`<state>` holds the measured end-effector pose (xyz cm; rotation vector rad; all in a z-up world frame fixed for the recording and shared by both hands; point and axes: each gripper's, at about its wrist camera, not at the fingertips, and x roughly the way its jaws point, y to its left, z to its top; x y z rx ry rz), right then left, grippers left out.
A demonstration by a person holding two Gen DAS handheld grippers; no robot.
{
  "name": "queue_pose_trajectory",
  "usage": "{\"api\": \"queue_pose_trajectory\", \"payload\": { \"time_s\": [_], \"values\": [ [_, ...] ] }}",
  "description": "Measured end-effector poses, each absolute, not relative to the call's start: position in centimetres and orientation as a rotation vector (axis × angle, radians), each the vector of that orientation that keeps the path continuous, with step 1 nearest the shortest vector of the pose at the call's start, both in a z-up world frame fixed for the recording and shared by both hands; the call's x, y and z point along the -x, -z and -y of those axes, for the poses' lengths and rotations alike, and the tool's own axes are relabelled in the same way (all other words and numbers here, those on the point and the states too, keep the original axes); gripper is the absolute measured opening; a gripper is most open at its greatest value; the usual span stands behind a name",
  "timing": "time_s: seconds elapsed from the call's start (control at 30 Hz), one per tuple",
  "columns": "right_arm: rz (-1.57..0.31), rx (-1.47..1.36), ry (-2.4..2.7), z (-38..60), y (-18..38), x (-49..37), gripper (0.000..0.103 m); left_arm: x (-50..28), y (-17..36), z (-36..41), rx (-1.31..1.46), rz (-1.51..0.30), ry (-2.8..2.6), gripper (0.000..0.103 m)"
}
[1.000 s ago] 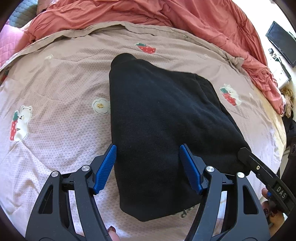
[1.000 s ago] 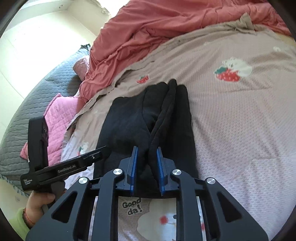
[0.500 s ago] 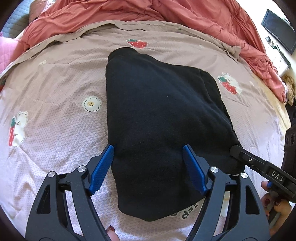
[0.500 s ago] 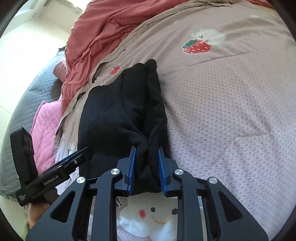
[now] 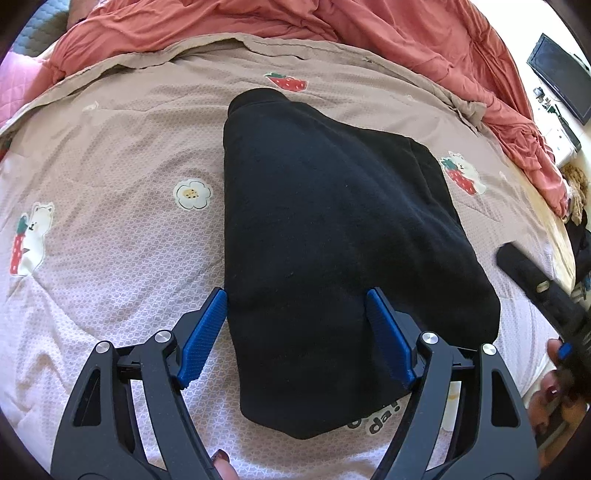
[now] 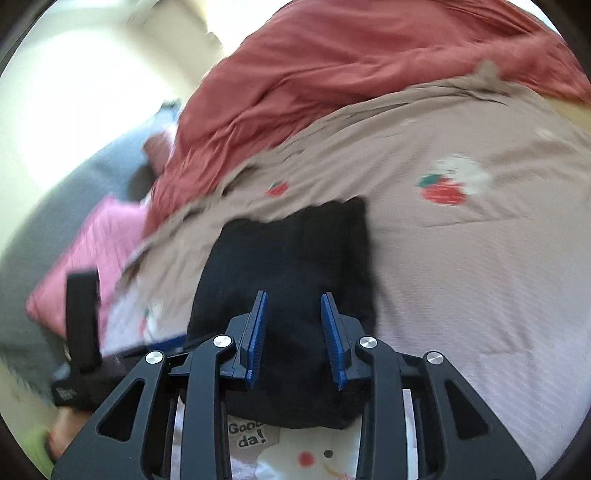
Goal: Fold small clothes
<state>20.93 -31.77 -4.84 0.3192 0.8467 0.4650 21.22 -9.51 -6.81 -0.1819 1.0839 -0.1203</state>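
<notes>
A black folded garment (image 5: 332, 221) lies flat on the beige printed bedcover (image 5: 110, 177). My left gripper (image 5: 295, 295) hovers over its near end, open wide, blue pads on either side of the cloth and not pressing it. The right wrist view is blurred; there the same garment (image 6: 295, 251) lies below my right gripper (image 6: 293, 295). Its jaws are opening, with cloth under the gap and neither pad touching it. The right gripper's black body (image 5: 535, 284) shows at the right edge of the left wrist view. The left gripper (image 6: 81, 321) stands at the left of the right wrist view.
A rumpled red duvet (image 5: 332, 33) is heaped along the far side of the bed. A pink pillow (image 6: 92, 258) and a grey quilt (image 6: 44, 229) lie to the left. A dark screen (image 5: 561, 81) stands beyond the bed's right edge.
My right gripper let go of the raised fold of black cloth it was pinching, and its jaws spread. The fold has dropped flat. My left jaws widened a little.
</notes>
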Motion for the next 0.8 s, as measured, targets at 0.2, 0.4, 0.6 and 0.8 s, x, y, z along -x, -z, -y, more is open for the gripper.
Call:
{"api": "queue_pose_trajectory", "payload": {
  "time_s": [0.2, 0.4, 0.6, 0.8],
  "values": [
    [-1.025, -0.267, -0.370, 31.7, 8.5, -22.7, 0.032, -21.2, 7.3, 9.6, 0.191, -1.098, 0.126, 0.074],
    [-0.997, -0.275, -0.372, 32.2, 7.9, -22.2, 0.035, -20.9, 7.1, 9.3, 0.215, -1.095, 0.125, 0.074],
    [-0.937, -0.280, -0.373, 32.1, 6.8, -21.6, 0.039, -20.6, 6.6, 9.2, 0.212, -1.089, 0.115, 0.073],
    [-0.879, -0.306, -0.374, 32.7, 5.7, -21.3, 0.044, -20.1, 6.0, 9.4, 0.210, -1.075, 0.111, 0.073]
  ]
}}
